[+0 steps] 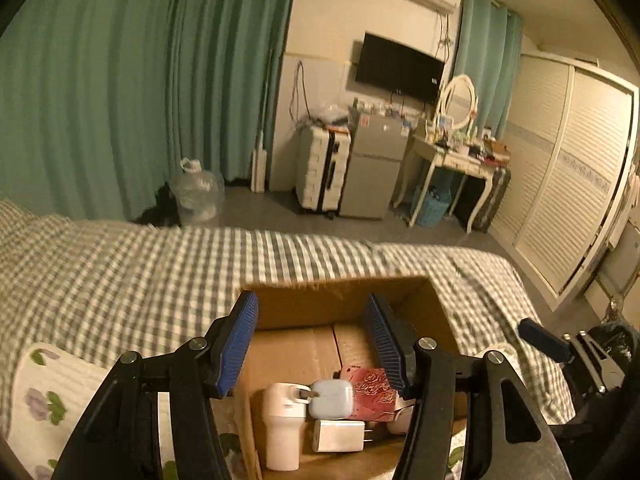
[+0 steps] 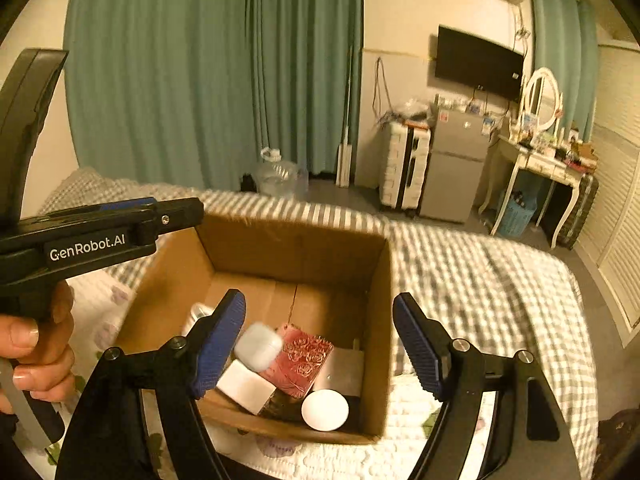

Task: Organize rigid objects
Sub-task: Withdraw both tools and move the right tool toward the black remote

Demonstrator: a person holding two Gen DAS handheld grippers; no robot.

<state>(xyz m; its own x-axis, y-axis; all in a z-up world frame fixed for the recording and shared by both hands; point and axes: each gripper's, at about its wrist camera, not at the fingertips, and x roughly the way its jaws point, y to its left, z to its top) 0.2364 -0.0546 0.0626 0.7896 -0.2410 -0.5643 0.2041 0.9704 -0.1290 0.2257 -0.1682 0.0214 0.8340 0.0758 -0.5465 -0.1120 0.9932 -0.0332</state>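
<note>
Left tongs (image 1: 312, 344) spread wide, empty, above cardboard box (image 1: 344, 292); right tongs (image 2: 320, 344) likewise released, grasping nothing

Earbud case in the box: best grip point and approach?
Come from above with the right claw, which is open. The earbud case lies on top of the pile in the cardboard box. Close on its two long rounded sides, since the red case crowds one end.
</note>
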